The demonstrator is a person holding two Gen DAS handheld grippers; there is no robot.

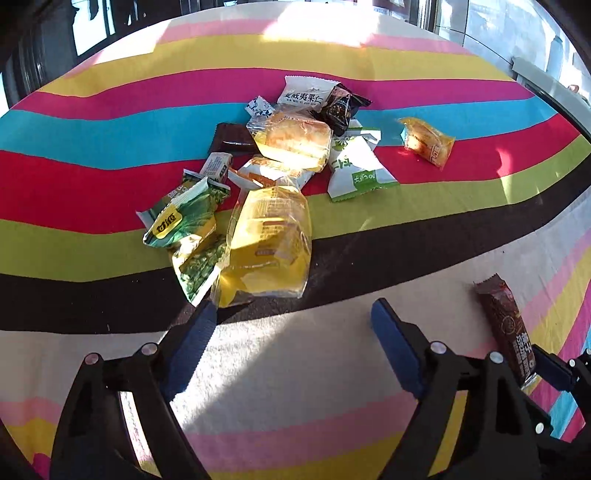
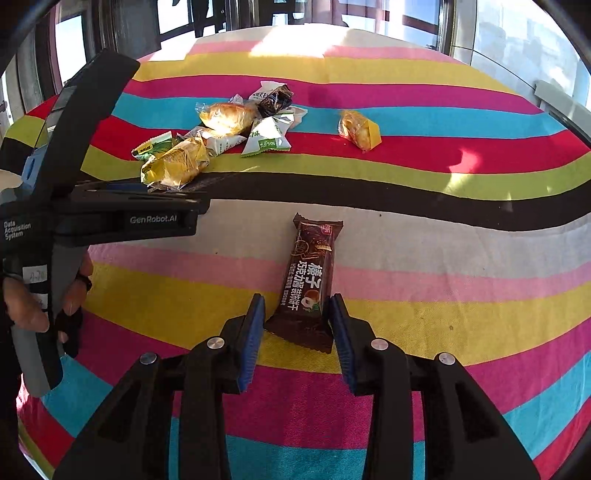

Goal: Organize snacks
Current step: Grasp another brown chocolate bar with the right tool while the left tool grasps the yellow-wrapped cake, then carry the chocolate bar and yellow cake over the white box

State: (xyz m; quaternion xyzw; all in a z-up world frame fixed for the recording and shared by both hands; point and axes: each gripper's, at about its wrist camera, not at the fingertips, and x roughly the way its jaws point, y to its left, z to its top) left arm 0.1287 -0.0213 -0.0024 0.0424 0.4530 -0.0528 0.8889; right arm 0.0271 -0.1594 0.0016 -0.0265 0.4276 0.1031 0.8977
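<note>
Snacks (image 1: 266, 173) lie heaped mid-bench on the striped cloth (image 2: 443, 258), the left tool (image 1: 291, 314) spread wide before them, while the right tool (image 2: 297, 306) brackets a brown wafer bar (image 2: 308, 280), fingers not quite clamped.

Striped tablecloth (image 1: 110, 125), sunlit patches, windows (image 2: 517, 33) behind
</note>
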